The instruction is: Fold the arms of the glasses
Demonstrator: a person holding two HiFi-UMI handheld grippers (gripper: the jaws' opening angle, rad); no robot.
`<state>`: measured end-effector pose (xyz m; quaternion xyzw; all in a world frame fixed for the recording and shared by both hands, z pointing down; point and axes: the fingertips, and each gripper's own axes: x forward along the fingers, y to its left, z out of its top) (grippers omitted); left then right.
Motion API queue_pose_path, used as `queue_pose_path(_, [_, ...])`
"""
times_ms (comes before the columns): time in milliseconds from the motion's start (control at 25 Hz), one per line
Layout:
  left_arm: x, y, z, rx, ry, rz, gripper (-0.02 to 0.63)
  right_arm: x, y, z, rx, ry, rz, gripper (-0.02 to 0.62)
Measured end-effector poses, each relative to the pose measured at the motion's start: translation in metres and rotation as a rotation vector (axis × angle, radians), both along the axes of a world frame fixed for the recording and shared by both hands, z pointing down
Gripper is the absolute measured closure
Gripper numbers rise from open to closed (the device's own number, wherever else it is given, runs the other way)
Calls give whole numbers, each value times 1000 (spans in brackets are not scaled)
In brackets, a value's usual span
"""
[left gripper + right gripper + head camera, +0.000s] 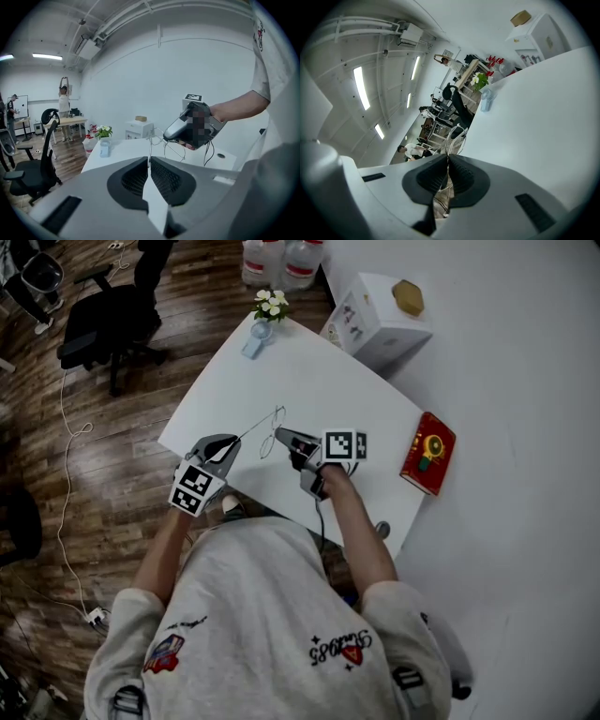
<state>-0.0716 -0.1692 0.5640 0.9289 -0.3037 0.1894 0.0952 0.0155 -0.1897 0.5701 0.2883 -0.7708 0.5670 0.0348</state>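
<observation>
Thin wire-framed glasses (273, 430) hang just above the white table (328, 381) between my two grippers. In the head view my left gripper (234, 440) is shut on the end of one long temple arm, which runs up and right to the frame. My right gripper (282, 436) is shut on the front of the frame, by the lenses. In the left gripper view the wire arm (149, 149) rises out of the closed jaws (149, 161) toward the lenses (161, 138), with the right gripper (167, 137) just behind. The right gripper view has the wire rims (456, 137) sticking out of its closed jaws (448, 160).
A small vase of flowers (270, 304) and a pale blue cup (255, 339) stand at the table's far corner. A white box (380, 320) sits beyond the table, and a red book (428, 453) lies at its right edge. An office chair (103, 329) stands on the wooden floor at left.
</observation>
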Motion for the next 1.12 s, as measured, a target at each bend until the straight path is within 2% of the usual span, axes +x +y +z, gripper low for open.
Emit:
queue_pose_path(240, [14, 14, 4, 6, -22, 45, 589, -3, -6, -3, 19, -16, 27, 580])
queue_pose_path(720, [35, 30, 14, -54, -24, 128, 588, -5, -7, -4, 22, -37, 30, 578])
queue_pose_path(960, [35, 43, 17, -81, -6, 176, 588, 5, -5, 2, 41, 18, 46, 578])
queue_pose_path(1120, [24, 33, 15, -77, -2, 139, 588, 18, -6, 10, 61, 82, 76, 578])
